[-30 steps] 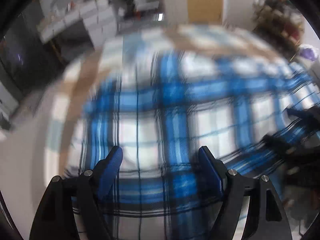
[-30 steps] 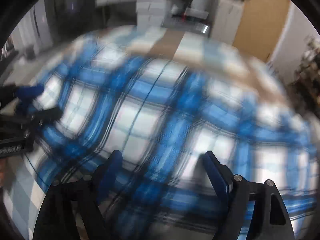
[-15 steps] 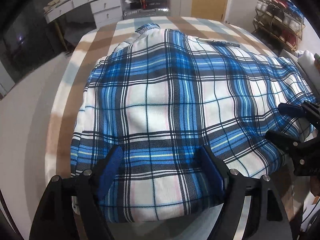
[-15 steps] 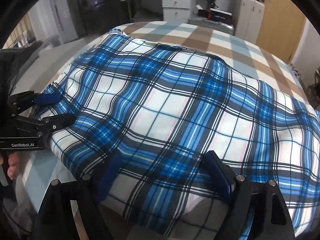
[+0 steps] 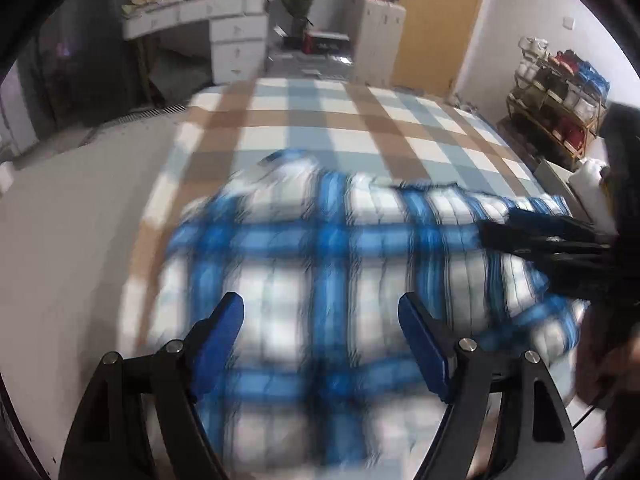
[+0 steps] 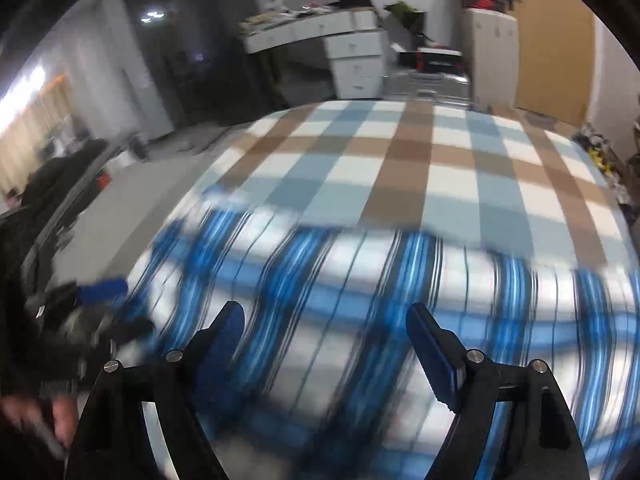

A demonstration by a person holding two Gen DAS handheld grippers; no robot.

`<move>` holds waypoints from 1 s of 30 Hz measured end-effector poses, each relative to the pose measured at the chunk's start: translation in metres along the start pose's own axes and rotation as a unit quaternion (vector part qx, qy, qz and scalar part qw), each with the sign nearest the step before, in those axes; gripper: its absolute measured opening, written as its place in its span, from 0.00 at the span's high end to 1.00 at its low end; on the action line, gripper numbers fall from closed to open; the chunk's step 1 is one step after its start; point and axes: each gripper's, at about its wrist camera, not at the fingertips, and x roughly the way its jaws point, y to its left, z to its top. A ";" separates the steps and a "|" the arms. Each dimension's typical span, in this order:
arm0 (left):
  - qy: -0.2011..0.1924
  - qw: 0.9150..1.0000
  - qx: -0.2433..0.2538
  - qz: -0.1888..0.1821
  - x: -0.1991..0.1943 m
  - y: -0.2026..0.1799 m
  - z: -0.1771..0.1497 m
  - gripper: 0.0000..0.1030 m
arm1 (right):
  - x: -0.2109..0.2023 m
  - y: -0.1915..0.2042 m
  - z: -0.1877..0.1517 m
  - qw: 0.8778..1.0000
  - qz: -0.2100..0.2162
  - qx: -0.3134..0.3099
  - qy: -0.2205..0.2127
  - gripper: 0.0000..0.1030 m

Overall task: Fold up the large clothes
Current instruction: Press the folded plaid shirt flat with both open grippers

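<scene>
Left gripper (image 5: pixel 320 320): blue-padded fingers spread wide apart with nothing pinched between them; it hangs above the blue, white and black plaid shirt (image 5: pixel 344 276), and contact cannot be told through the blur.
Right gripper (image 6: pixel 324 330): fingers equally wide, empty, over the same plaid cloth (image 6: pixel 360 300).
Shirt: spread on the brown, pale-blue and white checked bed cover (image 5: pixel 340 120), directly under and ahead of both sets of fingers; the bare cover lies beyond its far edge.
Left view only: the right gripper enters from the right edge, its dark fingers reaching over the shirt's right side; whether they touch it cannot be told. A wooden rack of shoes (image 5: pixel 560 108) stands far right.
Right view only: the left gripper shows at the lower left edge, blurred, with a bare hand (image 6: pixel 44 412) beneath it.
Both views: a white desk with drawers (image 6: pixel 340 44) stands beyond the bed.
</scene>
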 end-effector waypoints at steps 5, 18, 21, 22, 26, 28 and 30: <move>0.105 0.993 -0.014 0.058 0.087 0.009 0.040 0.18 | 0.049 0.009 -0.015 0.994 -0.079 -0.005 0.075 0.30; 0.028 0.998 -0.025 -0.043 0.009 -0.013 -0.028 0.16 | -0.110 -0.102 -0.109 0.976 -0.199 0.086 -0.018 0.43; 0.055 0.998 -0.021 -0.026 0.032 -0.023 -0.048 0.17 | -0.093 -0.123 -0.144 0.973 -0.195 0.120 0.017 0.42; 0.026 1.000 -0.007 -0.006 0.028 -0.029 -0.050 0.15 | -0.094 -0.123 -0.148 0.973 -0.195 0.124 0.009 0.44; 0.025 0.999 0.010 0.031 0.029 -0.040 -0.050 0.11 | -0.117 -0.090 -0.135 0.977 -0.186 0.103 -0.027 0.44; 0.017 0.999 0.009 0.040 0.028 -0.042 -0.050 0.09 | -0.134 -0.064 -0.134 0.982 -0.148 0.093 -0.078 0.30; 0.009 0.999 0.009 0.042 0.027 -0.042 -0.051 0.09 | -0.126 -0.041 -0.134 0.988 -0.116 0.073 -0.075 0.25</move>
